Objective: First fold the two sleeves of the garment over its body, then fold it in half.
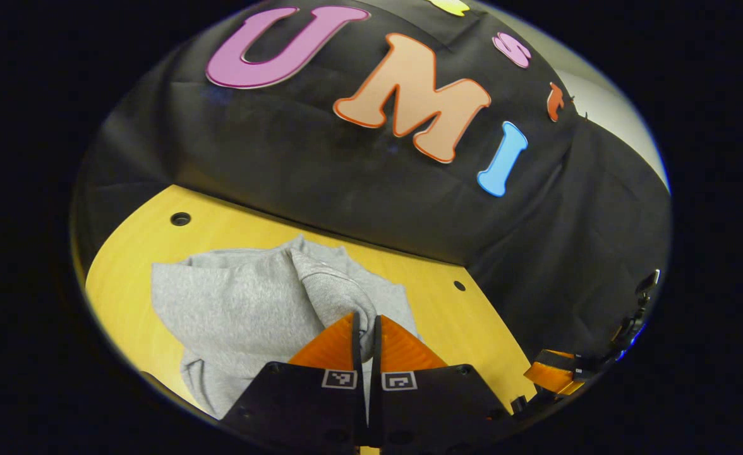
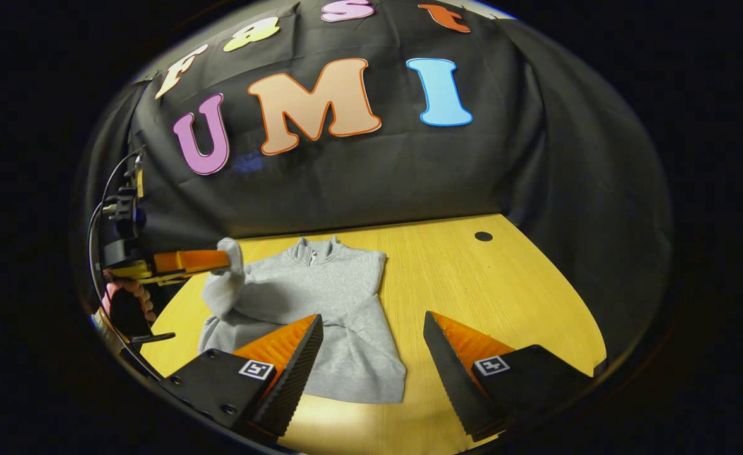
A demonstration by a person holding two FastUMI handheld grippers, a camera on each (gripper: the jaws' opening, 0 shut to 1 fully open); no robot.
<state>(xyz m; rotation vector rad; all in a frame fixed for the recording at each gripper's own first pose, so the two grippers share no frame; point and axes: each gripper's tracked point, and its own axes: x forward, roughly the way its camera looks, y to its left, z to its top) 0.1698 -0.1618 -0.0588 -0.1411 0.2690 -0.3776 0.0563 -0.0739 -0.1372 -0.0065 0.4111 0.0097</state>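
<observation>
My left gripper (image 1: pixel 366 328) is pinched tight on the cuff end of the left sleeve (image 1: pixel 330 284), lifting it above the grey garment (image 2: pixel 340 316), which lies flat on the yellow table (image 2: pixel 504 297) with its collar toward the back wall. My right gripper (image 2: pixel 371 341) hangs over the garment's near hem, fingers spread wide and holding nothing. The far sleeve looks already folded in, though bunched cloth makes that hard to confirm. To do this step well, I should carry the cuff across the chest, keep it low so the fabric doesn't twist, lay it flat, and only then let go.
</observation>
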